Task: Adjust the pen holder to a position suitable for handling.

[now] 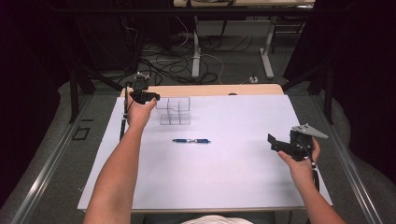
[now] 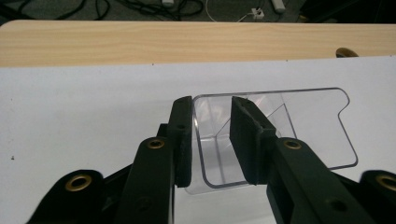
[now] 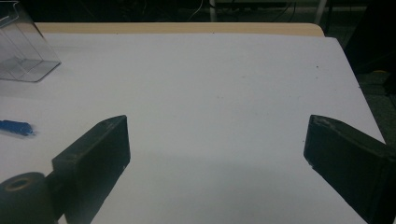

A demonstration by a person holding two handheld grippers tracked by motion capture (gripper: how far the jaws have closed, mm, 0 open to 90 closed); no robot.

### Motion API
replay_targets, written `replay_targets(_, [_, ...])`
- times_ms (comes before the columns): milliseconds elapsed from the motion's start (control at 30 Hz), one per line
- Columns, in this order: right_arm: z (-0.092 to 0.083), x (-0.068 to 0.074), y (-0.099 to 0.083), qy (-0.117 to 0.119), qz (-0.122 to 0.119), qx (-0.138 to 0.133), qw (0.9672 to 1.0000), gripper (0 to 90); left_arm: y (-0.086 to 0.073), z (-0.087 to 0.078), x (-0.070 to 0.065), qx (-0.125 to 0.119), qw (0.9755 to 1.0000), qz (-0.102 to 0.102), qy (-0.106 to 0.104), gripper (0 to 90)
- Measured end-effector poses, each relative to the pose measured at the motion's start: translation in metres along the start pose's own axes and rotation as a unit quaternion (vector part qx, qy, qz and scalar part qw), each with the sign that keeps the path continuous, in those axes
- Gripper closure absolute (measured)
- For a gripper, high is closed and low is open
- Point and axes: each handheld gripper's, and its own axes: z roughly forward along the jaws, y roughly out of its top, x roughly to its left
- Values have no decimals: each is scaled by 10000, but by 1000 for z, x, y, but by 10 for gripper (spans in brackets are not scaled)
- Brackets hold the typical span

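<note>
A clear plastic organizer (image 1: pixel 175 112) with compartments stands at the back of the white table (image 1: pixel 233 182). My left gripper (image 1: pixel 156 98) is at its left end. In the left gripper view the gripper (image 2: pixel 211 102) straddles the organizer's (image 2: pixel 303 126) near wall, one jaw outside and one inside, with a gap left between the inner jaw and the wall. A blue pen (image 1: pixel 191 141) lies flat at mid-table, in front of the organizer. My right gripper (image 1: pixel 273 142) hovers at the right side, open wide (image 3: pixel 219 126) over bare table, with the pen's end (image 3: pixel 14 127) and the organizer (image 3: pixel 23 51) off to its left.
The wooden table edge (image 2: pixel 187 42) runs behind the white sheet. Beyond it the floor holds cables (image 1: pixel 177 65) and desk legs (image 1: pixel 267 56). Dark curtains flank both sides.
</note>
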Motion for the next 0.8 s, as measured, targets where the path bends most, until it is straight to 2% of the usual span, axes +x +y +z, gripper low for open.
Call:
replay_targets(133, [2,2,-1,-5,8,-10,10000,66,-1,5,0,64,10000,-44,50,732])
replay_targets(400, [3,4,-2,33,-11,112,9999,45,-2,14,2,267,9995,-177,22,779])
replay_targets(500, [4,4,-2,40,-82,102,9999,34,-3,17,5,412,9989,-188,71,793])
replay_targets(600, [5,5,-2,25,-59,109,9999,33,-5,20,7,537,9980,-314,73,813])
replay_targets(733, [6,6,-3,27,-14,111,9999,33,-6,22,6,570,9978,-334,68,826])
replay_targets(800, [6,6,-2,89,-78,153,9998,33,-6,22,5,587,9976,-361,72,840])
